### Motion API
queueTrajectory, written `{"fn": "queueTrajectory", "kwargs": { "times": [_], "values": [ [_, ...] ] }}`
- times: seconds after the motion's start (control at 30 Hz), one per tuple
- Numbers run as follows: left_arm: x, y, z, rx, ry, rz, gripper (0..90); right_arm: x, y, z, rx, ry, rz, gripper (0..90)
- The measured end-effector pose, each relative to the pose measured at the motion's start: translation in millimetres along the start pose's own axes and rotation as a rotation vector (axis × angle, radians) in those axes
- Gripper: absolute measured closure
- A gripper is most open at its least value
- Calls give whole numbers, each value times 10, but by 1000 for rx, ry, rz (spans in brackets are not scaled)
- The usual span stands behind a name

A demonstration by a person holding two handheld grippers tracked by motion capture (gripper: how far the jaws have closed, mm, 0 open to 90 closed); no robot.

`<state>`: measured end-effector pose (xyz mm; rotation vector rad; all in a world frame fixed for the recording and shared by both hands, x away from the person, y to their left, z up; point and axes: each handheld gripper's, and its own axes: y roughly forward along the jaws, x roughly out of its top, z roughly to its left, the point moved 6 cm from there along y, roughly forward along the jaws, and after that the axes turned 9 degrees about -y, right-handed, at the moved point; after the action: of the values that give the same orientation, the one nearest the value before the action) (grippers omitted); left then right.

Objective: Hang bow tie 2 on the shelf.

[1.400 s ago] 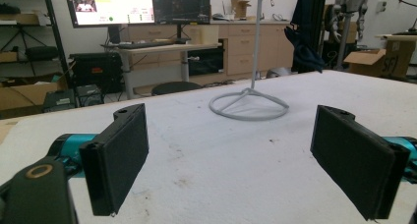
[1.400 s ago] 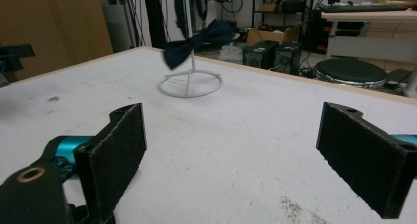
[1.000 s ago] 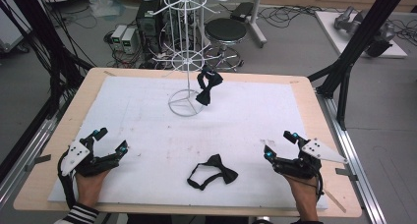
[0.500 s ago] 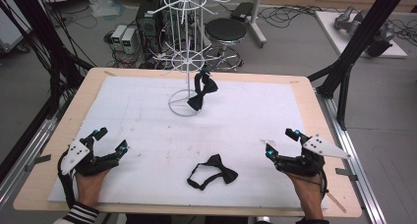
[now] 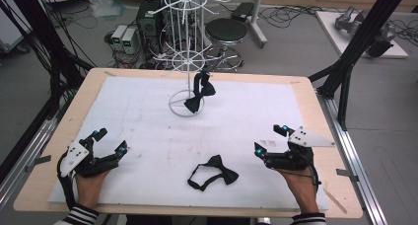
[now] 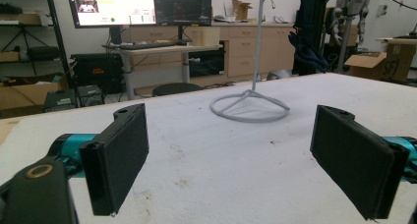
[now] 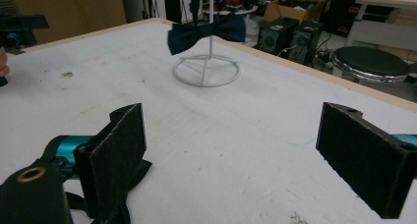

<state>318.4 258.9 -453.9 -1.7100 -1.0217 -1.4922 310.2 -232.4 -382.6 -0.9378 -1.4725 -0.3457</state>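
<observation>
High view: my right hand-held gripper [image 5: 266, 142] sits near the counter's right front corner with its jaws spread wide and nothing between them, and my left hand-held gripper [image 5: 111, 140] rests near the left front edge, jaws just as wide and equally empty. In the right gripper view I see the bare white mat [image 7: 255, 130] between the two black pads, with a dark strap of the loose bow tie [image 7: 125, 194] peeking out beside the left pad, near it but not gripped. Going outward, that loose bow tie [image 5: 214, 171] lies flat on the mat near the front edge, between my two hands and closer to the right one, its strap curled in a loop. Farther back, the white wire display rack [image 5: 190, 47] stands on its ring base at the far middle of the counter [image 5: 315, 101], and one hung bow tie [image 5: 201, 92] already dangles from a lower arm, just above the base. I judge the job as about half done: one tie is on the rack, one is left on the mat. What is left, as I read it, is to close on the loose tie, carry it to the rack and hook its strap over a free arm.
</observation>
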Motion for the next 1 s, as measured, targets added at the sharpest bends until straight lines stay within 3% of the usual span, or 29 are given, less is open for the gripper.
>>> {"fn": "queueTrajectory", "kwargs": {
  "times": [1.0],
  "values": [
    [0, -1, -2, 0, 2, -1, 150, 67, 303, 222, 182, -46, 212, 110]
  ]
}}
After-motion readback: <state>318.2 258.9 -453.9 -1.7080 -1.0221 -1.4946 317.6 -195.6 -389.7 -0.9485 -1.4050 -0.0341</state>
